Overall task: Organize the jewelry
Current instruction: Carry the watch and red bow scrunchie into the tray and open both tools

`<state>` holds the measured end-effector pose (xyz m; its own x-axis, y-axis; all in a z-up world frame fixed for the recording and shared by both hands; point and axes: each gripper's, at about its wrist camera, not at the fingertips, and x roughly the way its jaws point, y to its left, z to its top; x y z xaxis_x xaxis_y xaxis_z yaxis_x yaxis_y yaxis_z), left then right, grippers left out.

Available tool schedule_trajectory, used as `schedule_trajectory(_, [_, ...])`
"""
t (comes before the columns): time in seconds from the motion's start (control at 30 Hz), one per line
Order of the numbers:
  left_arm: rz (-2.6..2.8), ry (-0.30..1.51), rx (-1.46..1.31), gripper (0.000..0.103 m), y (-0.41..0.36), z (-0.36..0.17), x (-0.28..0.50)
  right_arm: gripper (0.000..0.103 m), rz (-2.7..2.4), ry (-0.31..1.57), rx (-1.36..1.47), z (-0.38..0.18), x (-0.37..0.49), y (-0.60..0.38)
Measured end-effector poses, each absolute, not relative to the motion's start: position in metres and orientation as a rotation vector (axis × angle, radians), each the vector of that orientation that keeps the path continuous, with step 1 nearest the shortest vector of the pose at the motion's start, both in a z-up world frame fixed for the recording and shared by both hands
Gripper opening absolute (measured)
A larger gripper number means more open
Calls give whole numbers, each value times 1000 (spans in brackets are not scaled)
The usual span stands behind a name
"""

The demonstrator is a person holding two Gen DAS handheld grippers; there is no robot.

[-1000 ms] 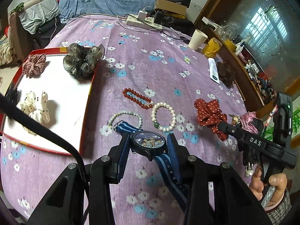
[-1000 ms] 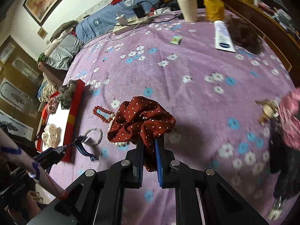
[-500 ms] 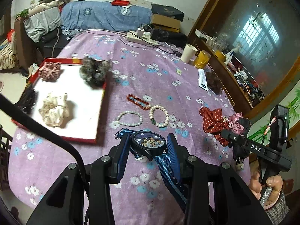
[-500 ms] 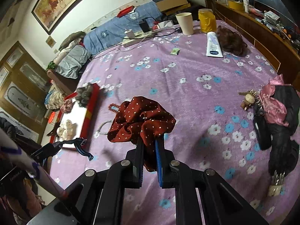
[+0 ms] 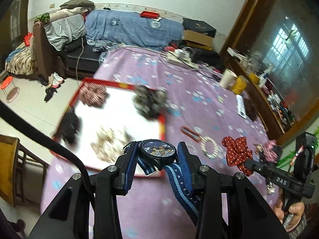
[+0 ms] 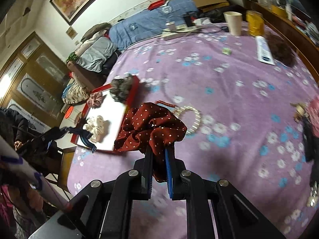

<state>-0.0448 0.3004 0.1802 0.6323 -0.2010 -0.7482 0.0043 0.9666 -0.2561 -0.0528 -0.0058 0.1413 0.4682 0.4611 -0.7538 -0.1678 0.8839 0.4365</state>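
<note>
My left gripper [image 5: 157, 155] is shut on a blue-strapped wristwatch [image 5: 158, 153] and holds it high above the near edge of the red-rimmed white tray [image 5: 162, 126]. My right gripper [image 6: 158, 155] is shut on a dark red polka-dot scrunchie [image 6: 151, 125] and holds it above the purple floral cloth, right of the tray [image 6: 135, 87]. The scrunchie also shows in the left wrist view [image 5: 237, 152]. The tray holds several scrunchies: grey [image 5: 150, 103], red-patterned [image 5: 92, 95], black [image 5: 69, 127], cream [image 5: 109, 141].
A pearl bracelet [image 5: 208, 146] and a red bead bracelet [image 5: 189, 133] lie on the cloth right of the tray. A paper cup [image 5: 227, 78], yellow jar [image 5: 238, 83], tube [image 5: 241, 106] and power strip [image 5: 179, 60] sit farther back. An umbrella [image 6: 311, 137] lies at the right.
Both grippers have risen and swung left toward the tray, still holding the watch and the scrunchie. The views are now motion-blurred.
</note>
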Motion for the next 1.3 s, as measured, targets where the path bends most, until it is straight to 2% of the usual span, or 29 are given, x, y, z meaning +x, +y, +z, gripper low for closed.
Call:
schedule_trajectory(0.37, [-124,891,-180,39,373,169,85,12,481,1006,222,149,41,150])
schedule_trajectory(0.6, [-120,945,-137,39,380,125,152,13,444,1076,113,106,75,212])
schedule_trajectory(0.8, [-121,1046,-84,39,383,78,173,13,396,1160,97,66,91,226])
schedule_trajectory(0.9, [-121,1073,-111,39,386,68,172,17,389,1175,110,59,94,225])
schedule_trajectory(0.97, [-126,1064,-133,39,388,69,170,33,385,1180,112,59,93,226])
schedule_trajectory(1.0, [-129,1062,-141,40,389,71,168,38,380,1177,110,60,92,225])
schedule_trajectory(1.07, [-139,1061,-160,46,390,76,163,52,372,1161,106,64,89,223])
schedule_trajectory(1.3, [-108,1027,-203,47,394,113,134,55,384,1117,132,87,64,203])
